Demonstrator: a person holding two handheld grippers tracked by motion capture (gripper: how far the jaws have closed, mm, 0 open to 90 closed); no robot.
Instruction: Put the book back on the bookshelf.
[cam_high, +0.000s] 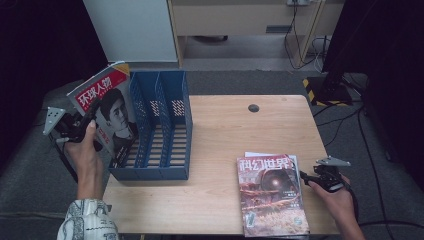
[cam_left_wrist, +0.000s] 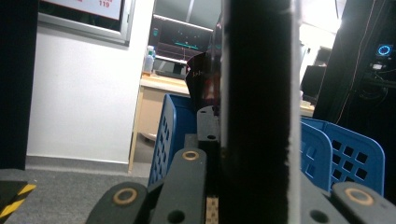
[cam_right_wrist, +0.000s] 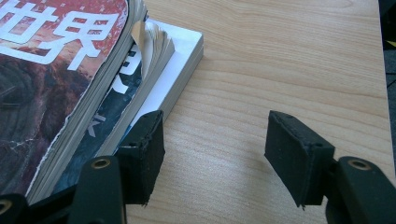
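Red-and-white portrait magazine (cam_high: 107, 107) could snag on the blue plastic slotted file rack (cam_high: 160, 130).
Left claw (cam_high: 82, 125) is clamped on its edge, holding it tilted over the rack's left end; a skewed entry may buckle the glossy, floppy cover. Right claw (cam_right_wrist: 212, 154) gapes empty beside the magazine stack (cam_high: 272, 192) on the wooden tabletop (cam_high: 225, 125).
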